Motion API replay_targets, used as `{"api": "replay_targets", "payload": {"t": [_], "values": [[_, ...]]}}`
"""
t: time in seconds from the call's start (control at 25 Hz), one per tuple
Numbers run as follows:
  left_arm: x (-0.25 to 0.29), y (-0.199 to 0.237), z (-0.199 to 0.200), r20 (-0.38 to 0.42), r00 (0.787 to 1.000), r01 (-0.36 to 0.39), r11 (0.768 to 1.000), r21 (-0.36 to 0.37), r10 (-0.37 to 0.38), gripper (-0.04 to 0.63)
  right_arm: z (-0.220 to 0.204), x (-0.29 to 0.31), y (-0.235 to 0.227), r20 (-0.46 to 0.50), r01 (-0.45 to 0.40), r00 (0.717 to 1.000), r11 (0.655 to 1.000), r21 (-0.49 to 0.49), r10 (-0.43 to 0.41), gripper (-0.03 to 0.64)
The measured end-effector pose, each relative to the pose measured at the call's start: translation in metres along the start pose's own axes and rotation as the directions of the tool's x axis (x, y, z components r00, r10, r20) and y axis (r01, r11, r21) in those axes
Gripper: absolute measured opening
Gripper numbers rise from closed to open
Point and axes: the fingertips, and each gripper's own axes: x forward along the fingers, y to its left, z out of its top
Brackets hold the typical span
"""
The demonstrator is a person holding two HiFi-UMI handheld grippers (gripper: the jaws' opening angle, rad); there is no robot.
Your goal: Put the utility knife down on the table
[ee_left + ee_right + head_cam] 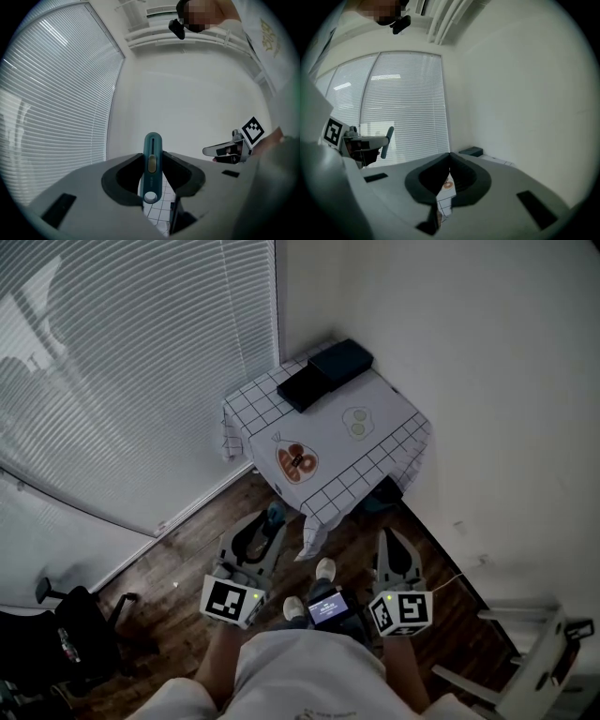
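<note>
The left gripper clamps the knife, long axis along its jaws. The table lies ahead, apart. The right gripper is closed, empty.

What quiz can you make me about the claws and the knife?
1. Which claw holds the knife? A left, B right, C neither.
2. True or false: the knife lies on the table.
3. Fill in: the right claw is shut and holds ___.

Key: 1 A, the left claw grips it upright. 2 false. 3 nothing.
</note>
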Motion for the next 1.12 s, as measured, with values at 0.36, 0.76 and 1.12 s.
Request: {"api": "replay_targets", "payload": {"t": [0.36,0.76,1.12], "values": [[0.054,0.032,0.006,-0.002,0.999,-0.049,0.999,0.014,0.049,0.137,0.021,0.071,-0.025,0.017,-0.057,0.998,0.998,-0.011,0.057,0.008],[0.111,0.063,0.005,-0.018,0.993,-0.118,0.993,0.025,0.119,0.137,0.034,0.140,-0.055,0.012,-0.120,0.993,0.993,-0.012,0.120,0.008],[0.148,0.071,0.002,-0.045,0.988,-0.142,0.988,0.065,0.145,0.137,0.033,0.165,-0.085,0.006,-0.137,0.991,0.990,0.021,0.137,0.008]]}}
